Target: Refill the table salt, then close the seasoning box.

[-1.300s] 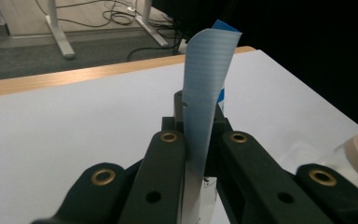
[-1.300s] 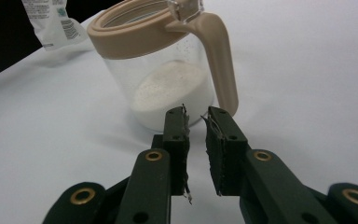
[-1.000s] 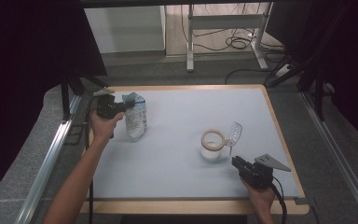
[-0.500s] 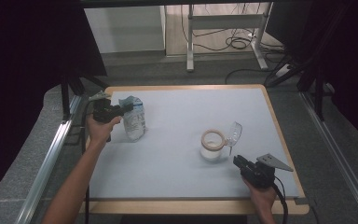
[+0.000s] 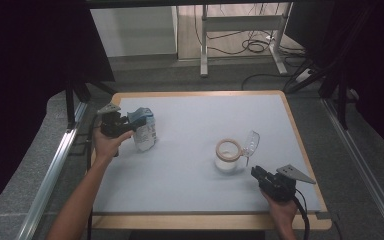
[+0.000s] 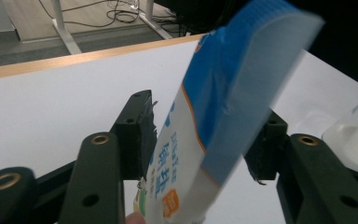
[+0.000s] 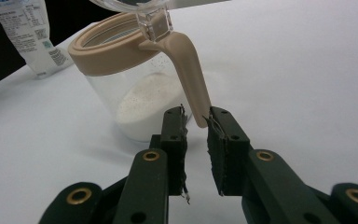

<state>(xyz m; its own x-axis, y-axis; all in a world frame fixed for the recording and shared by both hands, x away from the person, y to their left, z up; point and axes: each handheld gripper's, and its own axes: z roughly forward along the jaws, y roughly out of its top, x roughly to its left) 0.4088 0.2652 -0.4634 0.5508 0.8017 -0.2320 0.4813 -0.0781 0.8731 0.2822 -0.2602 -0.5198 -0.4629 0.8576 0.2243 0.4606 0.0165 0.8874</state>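
- Releasing the salt bag (image 5: 145, 129) at the bench's (image 5: 190, 165) left side: your left gripper's (image 6: 205, 140) fingers have just been opening, bag between them, tilted; it may topple and spill.
- Your right gripper's (image 7: 196, 122) fingers pinch the jar's (image 7: 130, 88) handle (image 7: 191, 70); a jerk could tip it.

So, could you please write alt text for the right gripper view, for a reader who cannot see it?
Two black jaws of the right gripper stand at the tip of the beige handle of a clear jar holding white powder, its lid flipped open. A printed bag stands behind it on the white table.
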